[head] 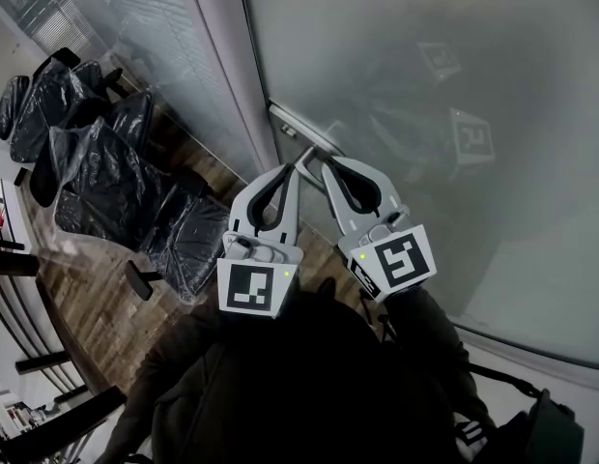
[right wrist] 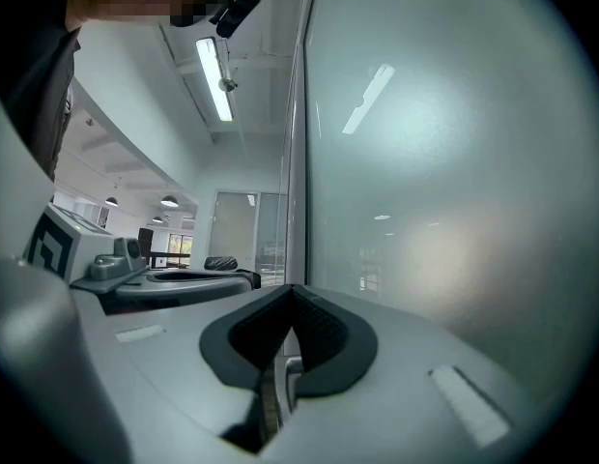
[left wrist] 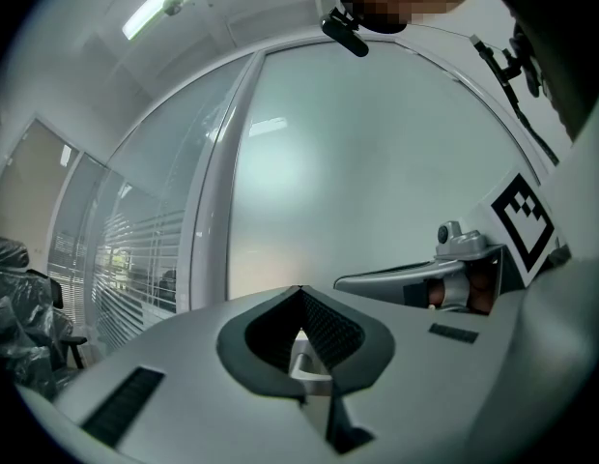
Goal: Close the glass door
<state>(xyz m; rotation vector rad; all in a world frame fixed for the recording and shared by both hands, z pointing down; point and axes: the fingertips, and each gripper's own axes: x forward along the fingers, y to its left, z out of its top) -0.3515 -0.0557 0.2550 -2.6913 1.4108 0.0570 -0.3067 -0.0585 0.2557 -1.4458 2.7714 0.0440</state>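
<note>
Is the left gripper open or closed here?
Closed. In its own view the left gripper shows both tips meeting at a point; the head view shows them together by the door handle.

readable text: none | signs: square black-white marker [head: 251, 289] on left tongs [head: 294, 170] cube | second marker [head: 399, 261] on right tongs [head: 328, 164] cube
</note>
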